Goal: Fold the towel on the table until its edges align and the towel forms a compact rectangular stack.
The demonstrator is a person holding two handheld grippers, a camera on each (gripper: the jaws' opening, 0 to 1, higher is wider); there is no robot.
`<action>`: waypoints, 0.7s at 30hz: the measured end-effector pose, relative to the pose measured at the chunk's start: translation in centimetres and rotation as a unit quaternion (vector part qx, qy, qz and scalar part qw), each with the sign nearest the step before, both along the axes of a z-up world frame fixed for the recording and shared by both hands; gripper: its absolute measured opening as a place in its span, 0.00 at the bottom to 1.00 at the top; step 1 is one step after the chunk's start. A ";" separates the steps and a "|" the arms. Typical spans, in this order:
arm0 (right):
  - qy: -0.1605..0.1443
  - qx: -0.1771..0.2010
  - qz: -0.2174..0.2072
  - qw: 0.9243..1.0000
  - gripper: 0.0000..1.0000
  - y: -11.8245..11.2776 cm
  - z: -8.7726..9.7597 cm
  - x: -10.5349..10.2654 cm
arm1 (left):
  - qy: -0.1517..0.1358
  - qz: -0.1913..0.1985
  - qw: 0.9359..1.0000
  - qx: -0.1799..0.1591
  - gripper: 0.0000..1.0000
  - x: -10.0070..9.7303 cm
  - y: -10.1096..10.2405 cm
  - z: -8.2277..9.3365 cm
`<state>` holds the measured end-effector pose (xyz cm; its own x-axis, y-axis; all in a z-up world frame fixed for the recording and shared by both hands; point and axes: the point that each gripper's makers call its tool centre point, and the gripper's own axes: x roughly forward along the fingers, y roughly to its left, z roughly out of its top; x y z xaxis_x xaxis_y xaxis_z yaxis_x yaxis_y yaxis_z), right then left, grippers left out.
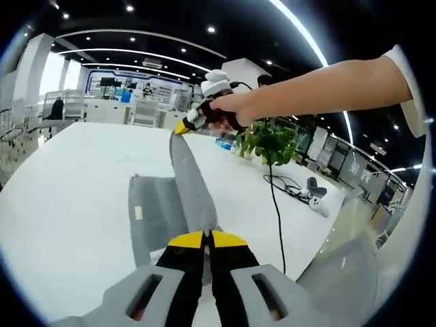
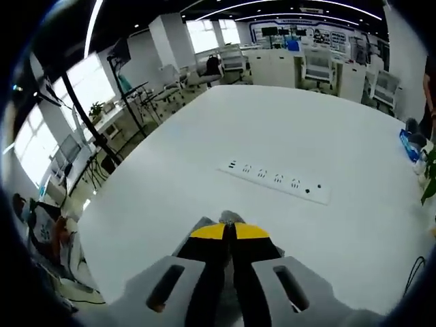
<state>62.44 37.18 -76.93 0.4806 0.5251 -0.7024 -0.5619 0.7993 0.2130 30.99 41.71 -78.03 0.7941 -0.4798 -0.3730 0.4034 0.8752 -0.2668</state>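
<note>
A grey towel (image 1: 194,191) is lifted off the white table (image 1: 75,177) along one edge, which is stretched taut between both grippers; the rest hangs down onto the table at the left. At the bottom of the left gripper view, my left gripper (image 1: 208,238) is shut on the near end of that edge. A person's hand holds my right gripper (image 1: 184,127), shut on the far corner. In the right gripper view, the right gripper (image 2: 229,232) has its yellow tips closed, with a bit of grey towel (image 2: 231,218) sticking out between them.
A potted plant (image 1: 269,143) stands on the table behind the hand, with a black cable (image 1: 276,204) running toward me and a white device (image 1: 316,200) at the right. A row of power sockets (image 2: 276,178) is set into the tabletop. Chairs and stands ring the table.
</note>
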 end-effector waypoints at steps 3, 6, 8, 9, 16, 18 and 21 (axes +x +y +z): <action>0.000 -0.004 0.011 1.000 0.00 0.8 -0.7 0.0 | 0.004 0.012 1.000 0.004 0.02 -0.2 0.7 -0.7; -0.002 -0.001 0.025 1.000 0.00 1.8 -1.0 -0.4 | 0.010 0.022 1.000 0.006 0.02 -0.5 1.2 -1.4; -0.004 -0.004 0.031 1.000 0.00 2.2 -1.3 -0.7 | 0.013 0.027 0.999 0.010 0.02 -0.5 1.6 -2.0; -0.004 -0.005 0.034 0.999 0.00 2.5 -1.4 -0.8 | 0.016 0.029 0.999 0.010 0.02 -0.5 1.7 -2.2; -0.008 -0.027 0.055 0.998 0.00 3.7 -3.6 -0.9 | 0.034 0.042 0.998 0.024 0.02 -0.4 2.8 -4.5; -0.007 -0.023 0.060 0.998 0.00 4.2 -3.9 -0.9 | 0.037 0.044 0.998 0.024 0.02 -0.5 3.0 -4.6; -0.010 -0.026 0.065 0.998 0.00 4.6 -4.2 -0.8 | 0.041 0.045 0.998 0.021 0.02 -0.5 3.1 -4.6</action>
